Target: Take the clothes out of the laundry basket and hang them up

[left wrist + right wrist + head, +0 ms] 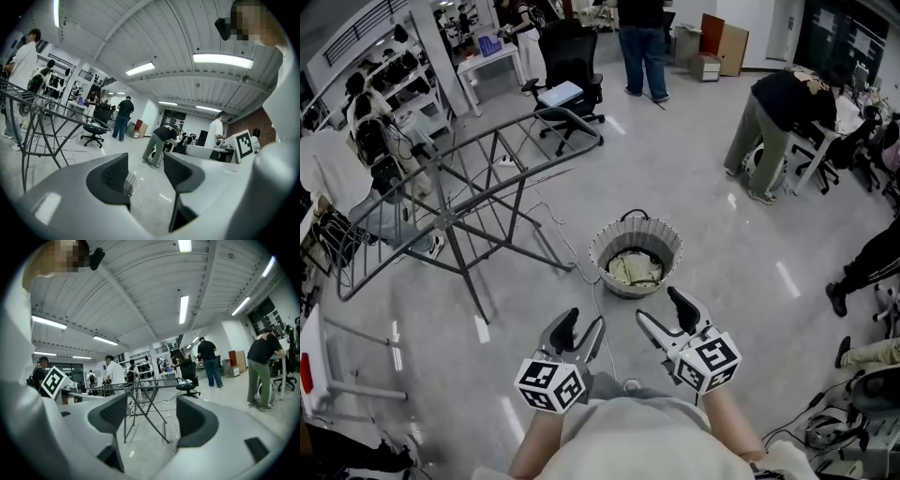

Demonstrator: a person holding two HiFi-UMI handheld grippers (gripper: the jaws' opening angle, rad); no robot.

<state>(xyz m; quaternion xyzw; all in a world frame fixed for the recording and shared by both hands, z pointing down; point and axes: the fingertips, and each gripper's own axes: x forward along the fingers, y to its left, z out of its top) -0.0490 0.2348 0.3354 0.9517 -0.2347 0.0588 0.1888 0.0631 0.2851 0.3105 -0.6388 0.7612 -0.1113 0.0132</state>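
Note:
A pale ribbed laundry basket stands on the grey floor just ahead of me, with cream-coloured clothes lying inside it. To its left stands a grey metal drying rack, bare of clothes. My left gripper is held low in front of my body, open and empty, short of the basket. My right gripper sits beside it, open wider and also empty. The left gripper view shows the open left gripper with part of the basket between its jaws. The right gripper view shows the open right gripper facing the rack.
A black office chair stands beyond the rack. A person bends over a desk at the right, and another person stands at the far end. A thin cable trails on the floor between the rack and the basket. Shelving lines the left wall.

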